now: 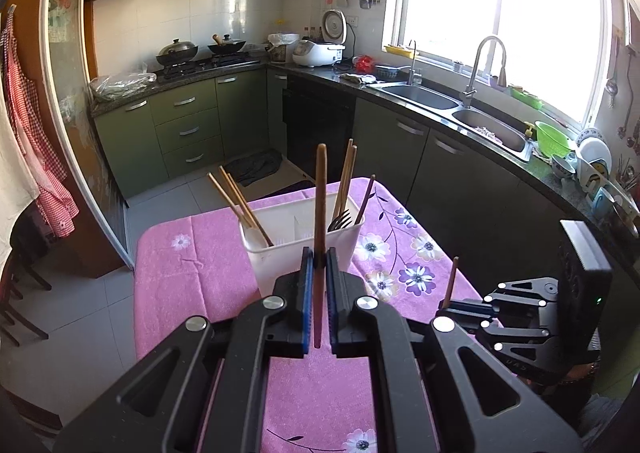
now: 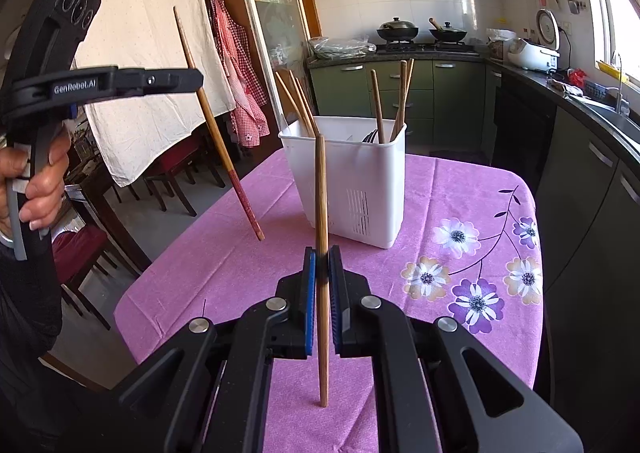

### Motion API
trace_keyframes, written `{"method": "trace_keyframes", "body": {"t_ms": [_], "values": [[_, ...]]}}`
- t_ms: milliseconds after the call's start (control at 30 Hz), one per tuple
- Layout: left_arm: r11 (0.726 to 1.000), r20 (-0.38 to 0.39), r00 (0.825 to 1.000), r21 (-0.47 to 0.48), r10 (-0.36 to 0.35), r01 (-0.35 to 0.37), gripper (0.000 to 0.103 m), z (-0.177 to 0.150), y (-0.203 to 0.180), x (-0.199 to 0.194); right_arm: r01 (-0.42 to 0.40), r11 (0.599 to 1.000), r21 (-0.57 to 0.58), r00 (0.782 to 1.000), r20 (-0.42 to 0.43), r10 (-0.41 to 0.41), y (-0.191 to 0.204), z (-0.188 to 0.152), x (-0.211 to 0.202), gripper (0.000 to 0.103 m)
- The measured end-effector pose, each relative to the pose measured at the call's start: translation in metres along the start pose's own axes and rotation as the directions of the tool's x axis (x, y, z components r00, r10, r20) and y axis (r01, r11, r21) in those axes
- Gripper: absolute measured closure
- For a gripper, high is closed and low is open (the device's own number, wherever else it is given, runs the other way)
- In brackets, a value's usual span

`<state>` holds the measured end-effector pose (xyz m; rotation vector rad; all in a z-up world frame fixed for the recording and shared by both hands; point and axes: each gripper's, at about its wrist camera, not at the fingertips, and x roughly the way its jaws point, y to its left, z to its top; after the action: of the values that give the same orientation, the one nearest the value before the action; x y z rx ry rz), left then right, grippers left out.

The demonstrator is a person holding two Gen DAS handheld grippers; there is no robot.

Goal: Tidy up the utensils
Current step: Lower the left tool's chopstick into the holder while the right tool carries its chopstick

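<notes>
A white utensil holder (image 1: 280, 249) (image 2: 352, 181) stands on the pink floral tablecloth (image 1: 180, 285) (image 2: 440, 193). It holds several chopsticks (image 1: 244, 209) (image 2: 402, 97) and a fork (image 1: 340, 221). My left gripper (image 1: 319, 257) is shut on a brown chopstick (image 1: 320, 213), held upright just in front of the holder; it also shows in the right wrist view (image 2: 192, 79) with the chopstick (image 2: 216, 133) slanting down to the cloth. My right gripper (image 2: 322, 265) is shut on another wooden chopstick (image 2: 321, 213), upright, short of the holder. It appears at the right in the left wrist view (image 1: 460, 307).
Green kitchen cabinets (image 1: 188, 125) and a dark counter with a double sink (image 1: 440, 101) run behind and to the right of the table. A stove with pans (image 1: 200, 53) is at the back. Chairs (image 2: 172, 173) and hanging cloths (image 2: 140, 33) stand left of the table.
</notes>
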<state>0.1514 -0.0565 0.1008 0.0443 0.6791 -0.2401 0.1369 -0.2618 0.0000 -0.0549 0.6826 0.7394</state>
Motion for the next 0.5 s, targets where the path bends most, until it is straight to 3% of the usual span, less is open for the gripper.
{"method": "trace_keyframes", "body": {"t_ms": [200,367,500], "values": [[0.999,0.078,0.997,0.032,-0.003,0.001,0.097,0.042,-0.001,-0.013,-0.003,1.000,0.000,1.000,0.001,0.003,-0.001,0.000,0.000,0.096],[0.996,0.152,0.986,0.049,0.061,-0.069,0.097,0.080,-0.001,-0.015,-0.003,1.000,0.000,1.000,0.003,0.003,-0.002,-0.001,-0.001,0.096],[0.990,0.155,0.981,0.052,0.120,-0.129,0.097,0.095,-0.001,0.005,-0.006,1.000,-0.004,1.000,0.004,0.006,-0.002,-0.001,-0.002,0.096]]}}
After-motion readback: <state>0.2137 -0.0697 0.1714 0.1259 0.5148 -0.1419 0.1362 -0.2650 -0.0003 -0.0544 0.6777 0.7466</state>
